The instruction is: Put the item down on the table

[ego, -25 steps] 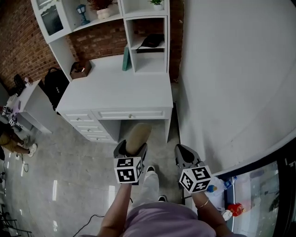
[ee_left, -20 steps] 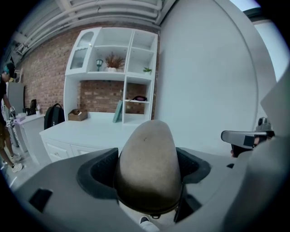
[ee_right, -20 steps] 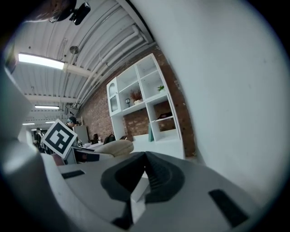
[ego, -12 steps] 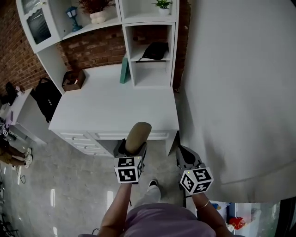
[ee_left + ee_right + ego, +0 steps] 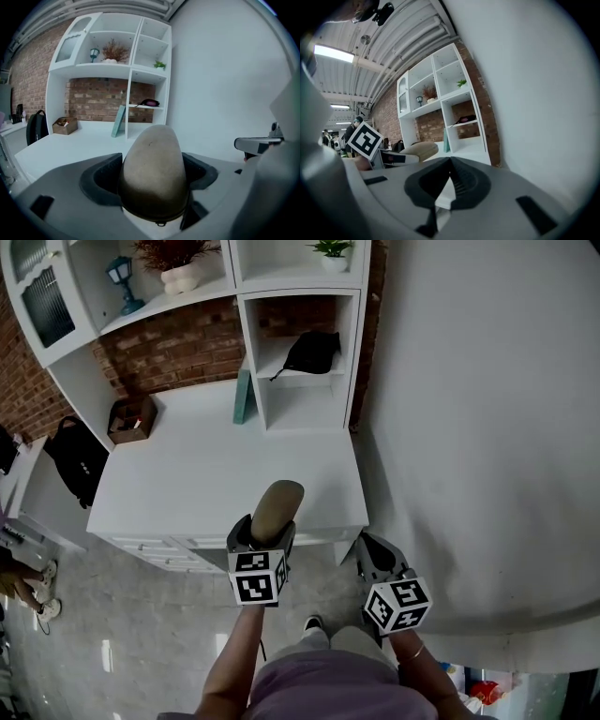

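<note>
In the head view, the left tool [image 5: 265, 531] is clenched on the tan item [image 5: 277, 505], a rounded, oblong thing that sticks out past the jaws. It hangs in the air above the front edge of the desk [image 5: 187, 484], not touching it. The right tool [image 5: 373, 554] hangs off the desk's front right corner, over the floor. At the back of the desk stand a shelf unit [image 5: 300, 343], a leaning teal book [image 5: 243, 396] and a brown box [image 5: 130, 418].

In the left gripper view, the jaws press on both sides of the item's lower half. Its domed top looks matte, like felt or suede, so it probably grips well and is light. It may give a little under pressure, so taking it by the sides near the base, as now, seems right. A dark rim and a pale underside show below, but the tool hides the rest, and I cannot tell what the item is.

In the right gripper view, the jaws meet at their tips and hold nothing. The left tool and the item show at the left, with the desk beyond.
</note>
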Demonstrator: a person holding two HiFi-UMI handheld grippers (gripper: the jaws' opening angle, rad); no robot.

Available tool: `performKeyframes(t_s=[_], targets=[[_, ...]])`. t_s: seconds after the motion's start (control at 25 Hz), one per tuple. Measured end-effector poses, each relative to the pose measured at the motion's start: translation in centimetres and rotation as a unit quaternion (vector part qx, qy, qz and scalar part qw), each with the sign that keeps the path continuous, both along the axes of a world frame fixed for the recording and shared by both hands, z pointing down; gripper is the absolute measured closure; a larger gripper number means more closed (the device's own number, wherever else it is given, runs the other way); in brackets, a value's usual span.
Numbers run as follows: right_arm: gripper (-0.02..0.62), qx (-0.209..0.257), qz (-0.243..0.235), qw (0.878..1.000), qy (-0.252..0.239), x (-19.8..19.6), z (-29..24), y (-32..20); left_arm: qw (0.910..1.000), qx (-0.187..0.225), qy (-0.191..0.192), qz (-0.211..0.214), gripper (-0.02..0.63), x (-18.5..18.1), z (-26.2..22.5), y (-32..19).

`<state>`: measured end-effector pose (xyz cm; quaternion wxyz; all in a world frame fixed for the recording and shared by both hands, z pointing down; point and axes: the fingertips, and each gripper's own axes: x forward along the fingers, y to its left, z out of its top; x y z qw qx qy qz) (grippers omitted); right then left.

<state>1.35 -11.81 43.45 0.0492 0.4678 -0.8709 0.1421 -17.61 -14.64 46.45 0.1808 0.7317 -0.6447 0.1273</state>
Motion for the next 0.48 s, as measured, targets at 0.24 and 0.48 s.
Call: performKeyframes(t_s=[0.24, 0.48], targets=[[0.594, -0.01, 0.012, 1.0, 0.003, 0.0, 0.6, -2.1, 0.9999, -0.002, -0.003, 0.015, 0.221, 0.0, 0.3, -3.5], [0.594, -0.014, 0.015, 1.0, -0.001, -0.1, 1.2, -4.5, 0.9993, -0.006, -0.017, 0.033, 0.221, 0.8, 1.0, -7.5]])
